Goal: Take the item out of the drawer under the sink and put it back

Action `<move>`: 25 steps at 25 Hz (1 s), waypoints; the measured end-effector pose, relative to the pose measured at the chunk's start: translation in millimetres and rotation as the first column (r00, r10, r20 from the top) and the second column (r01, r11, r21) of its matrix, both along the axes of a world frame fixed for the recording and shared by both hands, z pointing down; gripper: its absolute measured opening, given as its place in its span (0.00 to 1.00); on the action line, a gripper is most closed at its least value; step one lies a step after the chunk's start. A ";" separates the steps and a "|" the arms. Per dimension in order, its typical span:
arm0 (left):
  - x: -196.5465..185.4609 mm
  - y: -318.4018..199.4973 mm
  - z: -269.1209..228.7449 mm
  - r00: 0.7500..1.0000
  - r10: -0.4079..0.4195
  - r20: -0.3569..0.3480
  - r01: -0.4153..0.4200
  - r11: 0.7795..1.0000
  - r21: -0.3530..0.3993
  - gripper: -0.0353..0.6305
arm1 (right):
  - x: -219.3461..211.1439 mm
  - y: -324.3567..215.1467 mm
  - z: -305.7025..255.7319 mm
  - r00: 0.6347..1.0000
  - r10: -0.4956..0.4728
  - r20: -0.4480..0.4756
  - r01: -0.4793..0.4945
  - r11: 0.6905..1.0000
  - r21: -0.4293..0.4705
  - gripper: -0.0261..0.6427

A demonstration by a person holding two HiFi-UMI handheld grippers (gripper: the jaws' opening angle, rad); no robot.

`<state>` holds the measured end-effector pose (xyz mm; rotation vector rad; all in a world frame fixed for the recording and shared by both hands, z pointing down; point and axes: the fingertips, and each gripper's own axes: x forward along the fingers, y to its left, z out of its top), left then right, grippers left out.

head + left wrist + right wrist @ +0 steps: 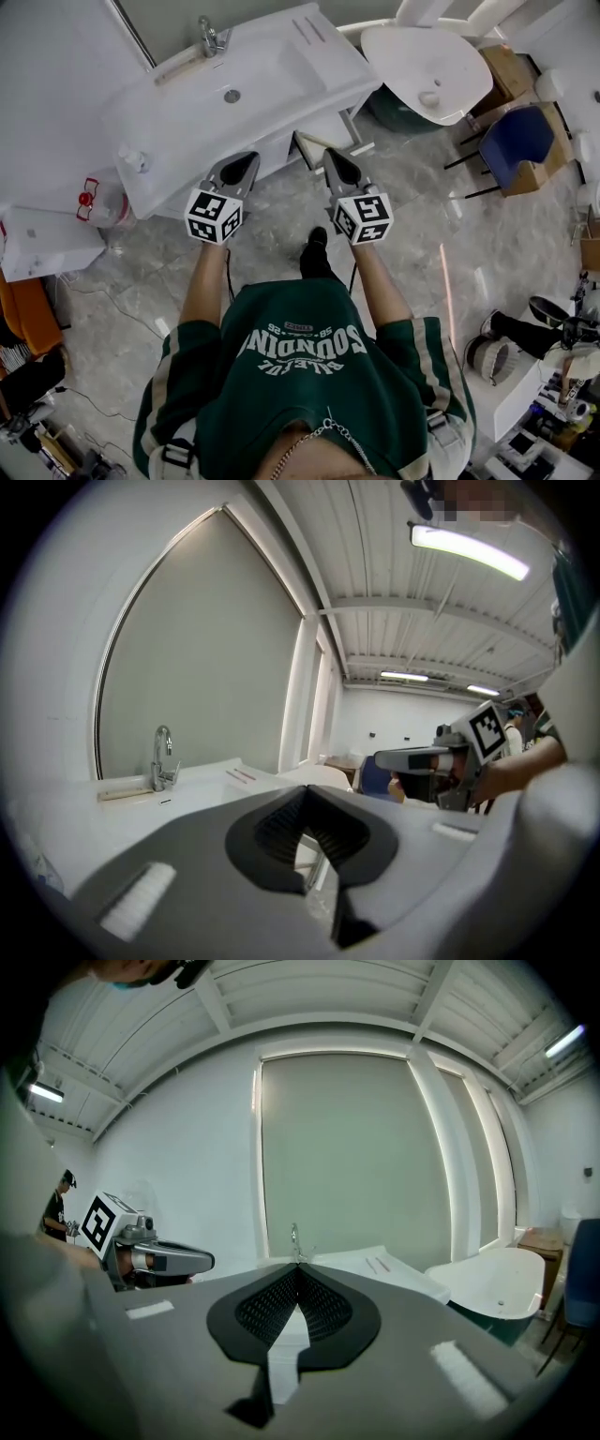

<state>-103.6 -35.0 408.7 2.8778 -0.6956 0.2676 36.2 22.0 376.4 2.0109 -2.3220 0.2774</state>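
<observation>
Grey marbled floor [281,225], glossy and veined, fills the middle of the head view. One white sink unit [187,103] runs across the upper left. It is smooth and rectangular, with a shallow basin. It has one round metal drain [232,96] and one curved chrome faucet [211,37] at its back edge. One white oval bathtub [422,56] sits at the upper right. One blue chair [520,136] with thin dark legs stands at the right edge.

Two grippers reach toward the sink front from the lower centre, side by side and apart. Each carries one cube with black-and-white square markers. The left gripper [249,161] has dark, pointed jaws with ribbed inner pads. In its own view the tips meet at the point and grip nothing; only floor shows through the slit below them. The right gripper [335,157] is the same shape. Its jaws are pressed fully together and are likewise empty.

Between the two jaw tips, under the right end of the sink, a white drawer [311,146] appears to stand slightly out, with a dark strip showing behind its front. The item cannot be seen in any view. The person's dark green sweatshirt with pale lettering fills the bottom of the frame.
</observation>
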 end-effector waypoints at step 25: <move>95.0 -72.0 20.0 0.957 -0.287 0.034 0.288 0.957 -0.037 0.13 | 97.9 -110.6 21.7 0.943 -0.331 0.026 0.331 0.944 -0.012 0.04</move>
